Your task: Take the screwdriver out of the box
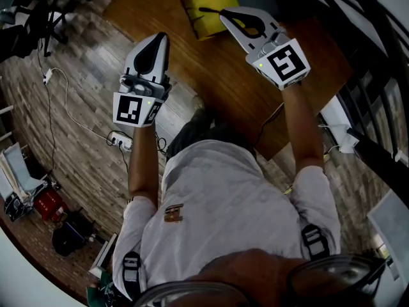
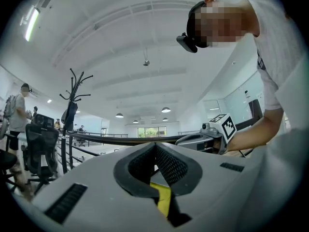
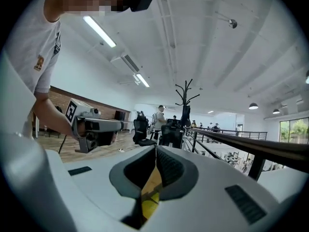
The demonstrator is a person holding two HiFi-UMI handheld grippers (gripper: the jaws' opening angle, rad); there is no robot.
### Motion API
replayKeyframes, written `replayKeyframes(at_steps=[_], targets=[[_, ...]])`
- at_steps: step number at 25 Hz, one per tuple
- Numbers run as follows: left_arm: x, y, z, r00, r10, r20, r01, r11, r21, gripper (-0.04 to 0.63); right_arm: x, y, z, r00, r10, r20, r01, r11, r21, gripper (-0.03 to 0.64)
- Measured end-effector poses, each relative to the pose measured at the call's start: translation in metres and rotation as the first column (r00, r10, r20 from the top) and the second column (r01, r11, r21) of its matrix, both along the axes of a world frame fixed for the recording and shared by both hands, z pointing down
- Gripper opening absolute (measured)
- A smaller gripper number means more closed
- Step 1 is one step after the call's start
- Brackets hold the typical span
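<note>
Wooden counter (image 1: 217,75) over plank floor (image 1: 83,75) fills the head view. The right gripper (image 1: 225,16) has its jaws pressed together with nothing between them, its tip hanging over the near edge of the yellow box (image 1: 206,4) at the counter's far side. A slim dark shape, apparently the screwdriver (image 1: 209,10), lies across that box, just beside the tip. The left gripper (image 1: 155,41) is likewise closed and empty, above the counter's left edge, well apart from the box.

The left claw (image 2: 155,148) has its jaws together, a coat stand (image 2: 71,112) beyond.
</note>
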State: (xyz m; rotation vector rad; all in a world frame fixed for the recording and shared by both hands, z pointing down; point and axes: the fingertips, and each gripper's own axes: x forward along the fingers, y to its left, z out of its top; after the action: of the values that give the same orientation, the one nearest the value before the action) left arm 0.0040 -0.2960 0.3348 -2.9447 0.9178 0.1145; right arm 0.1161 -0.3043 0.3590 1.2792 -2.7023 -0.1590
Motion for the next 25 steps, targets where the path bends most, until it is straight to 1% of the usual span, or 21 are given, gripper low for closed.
replayKeyframes(at_steps=[6, 11, 15, 18, 25], targets=[[-0.004, -0.033, 0.017, 0.999, 0.031, -0.006, -0.032, 0.999, -0.019, 0.018, -0.013, -0.036, 0.030, 0.989, -0.021, -0.149, 0.005, 0.994, -0.107, 0.034], [-0.009, -0.064, 0.029, 0.999, 0.040, -0.014, -0.040, 0.999, -0.032, 0.018, -0.030, -0.064, 0.055, 0.959, -0.061, -0.277, 0.015, 0.987, -0.162, 0.034], [-0.011, -0.083, 0.045, 0.999, 0.048, 0.007, -0.047, 0.997, -0.056, 0.018, -0.038, -0.085, 0.077, 0.935, -0.096, -0.343, 0.022, 0.977, -0.212, 0.035], [-0.008, -0.100, 0.055, 0.999, 0.052, 0.007, -0.051, 0.997, -0.058, 0.018, -0.040, -0.098, 0.097, 0.912, -0.129, -0.389, 0.026, 0.966, -0.259, 0.035], [0.002, -0.125, 0.069, 0.997, 0.071, 0.018, -0.070, 0.994, -0.085, 0.019, -0.042, -0.121, 0.136, 0.868, -0.191, -0.458, 0.017, 0.934, -0.357, 0.035]])
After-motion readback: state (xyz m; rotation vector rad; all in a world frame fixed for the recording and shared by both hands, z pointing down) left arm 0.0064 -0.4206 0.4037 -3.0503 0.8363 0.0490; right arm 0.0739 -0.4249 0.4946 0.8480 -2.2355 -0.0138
